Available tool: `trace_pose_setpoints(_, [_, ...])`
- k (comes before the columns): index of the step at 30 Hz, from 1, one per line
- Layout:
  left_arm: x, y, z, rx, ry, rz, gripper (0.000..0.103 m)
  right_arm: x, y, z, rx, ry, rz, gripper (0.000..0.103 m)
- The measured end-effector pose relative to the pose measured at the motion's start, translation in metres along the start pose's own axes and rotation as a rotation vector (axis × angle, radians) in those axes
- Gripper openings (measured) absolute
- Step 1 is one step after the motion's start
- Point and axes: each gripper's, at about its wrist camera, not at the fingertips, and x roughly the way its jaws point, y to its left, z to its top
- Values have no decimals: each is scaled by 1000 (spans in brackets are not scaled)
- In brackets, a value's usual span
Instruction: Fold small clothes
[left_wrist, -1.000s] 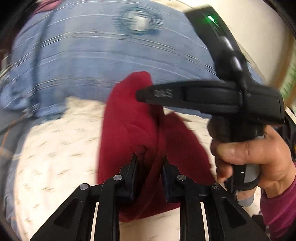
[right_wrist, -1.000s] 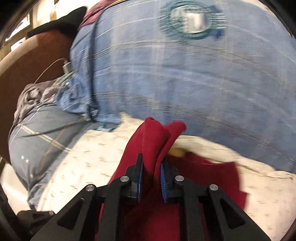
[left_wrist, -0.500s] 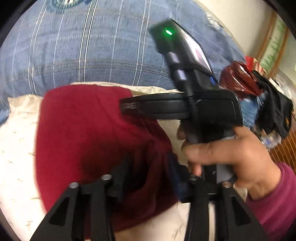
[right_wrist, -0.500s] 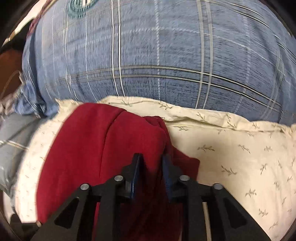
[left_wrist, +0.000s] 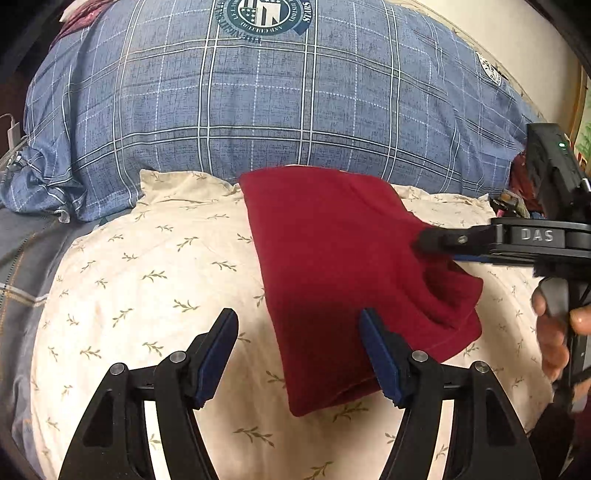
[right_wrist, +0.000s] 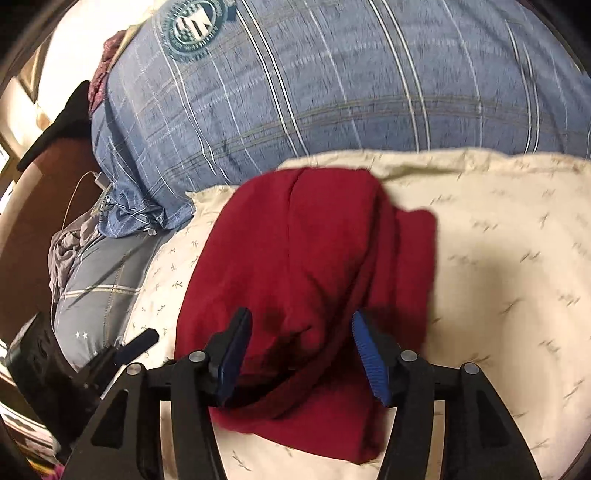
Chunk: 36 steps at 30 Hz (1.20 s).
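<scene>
On the cream pillow printed with small leaf sprigs (left_wrist: 155, 288), your folded dark red knit garment (left_wrist: 343, 258) lies flat. In the left wrist view it sits in the pillow's right half; its long axis runs from the pillow's far edge, where that edge meets the blue plaid pillow with a round crest (left_wrist: 258, 110), toward the near edge, leaning slightly right as it goes back toward you. The fold line is the straight left side; looser layers bunch along the right side.

Your left gripper (left_wrist: 299, 354) hangs over the garment's near end with its jaws spreading. The right blue pad is over the cloth and the left one over bare pillow, and neither presses on the fabric.

Your right gripper (right_wrist: 301, 354) is above the same near end, jaws also spreading, with red cloth showing in the gap but free of both pads. From the left wrist view its black finger reaches in from the right over the garment's bunched edge, and your right hand (left_wrist: 554, 332) grips the handle.
</scene>
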Motion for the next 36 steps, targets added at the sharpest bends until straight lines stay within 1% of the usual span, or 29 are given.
trace_pose_setpoints(2, [7,0,-1,12,-8,14,68,10,-3,-5,48,21,0,60])
trace_pose_setpoints(4, [16,0,-2,26,-16,22,68,16,-9,-12,95,27,22,60])
trace_pose_setpoints(6, [20,-2,-3,28,-16,22,68,11,-12,-17,108,6,35,58])
trace_pose_setpoints(7, [30,3,-3,26,-12,21,68,11,-13,-18,108,3,37,58])
trace_pose_setpoints(11, [35,6,-2,34,-12,19,68,4,-12,-20,115,2,23,59])
trace_pose_setpoints(13, [38,8,0,38,-14,20,68,-4,-9,-23,112,-23,25,62])
trace_pose_setpoints(15, [41,9,-1,33,-8,16,68,-11,-7,-27,108,-45,16,69])
trace_pose_setpoints(18, [45,11,-1,27,0,14,68,-16,-4,-34,94,-69,8,75])
trace_pose_setpoints(22, [48,11,0,22,4,16,68,-2,3,-32,77,-51,-9,75])
trace_pose_setpoints(23, [48,11,0,21,3,18,68,2,4,-30,76,-49,-11,71])
trace_pose_setpoints(24, [48,11,0,22,3,18,68,8,4,-29,65,-48,-16,51])
trace_pose_setpoints(25, [47,11,0,23,4,18,68,10,4,-28,55,-51,-25,38])
trace_pose_setpoints(26, [45,12,0,21,7,15,68,9,5,-28,46,-61,-45,31])
trace_pose_setpoints(27, [40,13,0,18,0,9,68,1,8,-30,23,-90,-55,23])
trace_pose_setpoints(28, [35,14,0,17,-16,3,68,-9,13,-33,-17,-126,-69,21])
trace_pose_setpoints(30, [32,14,1,20,-34,10,69,-30,22,-41,-104,-191,-137,19])
trace_pose_setpoints(31, [33,14,1,22,-36,14,71,-30,19,-43,-105,-188,-155,19])
trace_pose_setpoints(34, [46,13,-1,11,13,6,71,-7,-2,-49,-43,-91,-176,19])
trace_pose_setpoints(36, [45,13,-3,14,16,6,71,-12,2,-55,-59,-99,-189,20])
